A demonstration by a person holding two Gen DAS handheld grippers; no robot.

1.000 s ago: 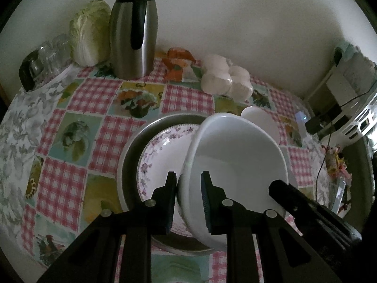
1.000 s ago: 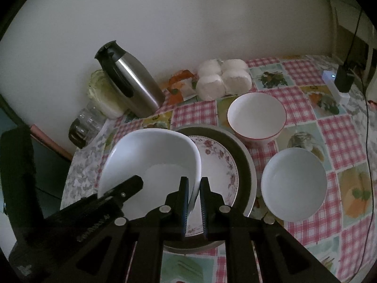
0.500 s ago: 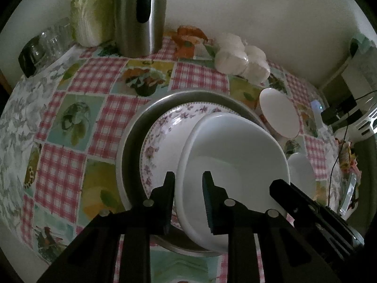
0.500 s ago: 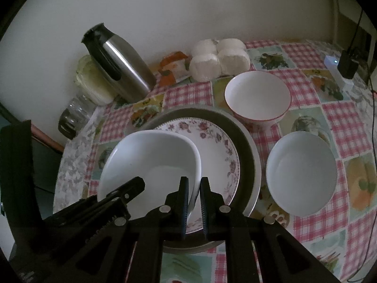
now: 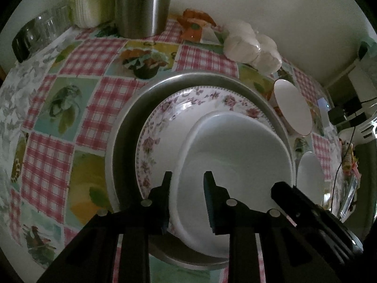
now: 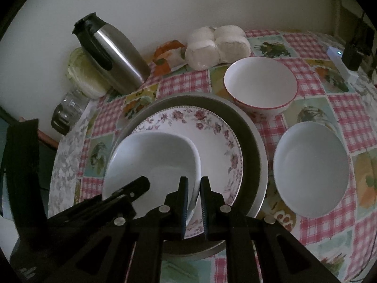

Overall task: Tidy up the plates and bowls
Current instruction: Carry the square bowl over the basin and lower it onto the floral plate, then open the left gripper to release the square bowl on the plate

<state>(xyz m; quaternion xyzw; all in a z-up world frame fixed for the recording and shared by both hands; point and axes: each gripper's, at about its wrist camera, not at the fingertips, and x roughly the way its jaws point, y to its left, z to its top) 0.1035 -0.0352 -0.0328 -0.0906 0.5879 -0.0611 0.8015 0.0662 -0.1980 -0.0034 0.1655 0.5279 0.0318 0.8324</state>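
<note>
Bowl [image 6: 155, 162] sat on plate [image 6: 212, 136], right gripper [image 6: 193, 188] pinching its 3 o'clock rim, left gripper [image 5: 187, 184] spread; releasing likely came next.

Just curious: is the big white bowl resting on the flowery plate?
Touching. The right wrist view shows the white bowl sitting on the floral plate, no gap.

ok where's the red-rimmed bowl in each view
Left wrist: red-rimmed bowl at right edge, seen nearly edge-on, past the metal tray.
Right wrist: upper centre-right, behind the plain white bowl.
Shared landmark: steel thermos at the wall.
</note>
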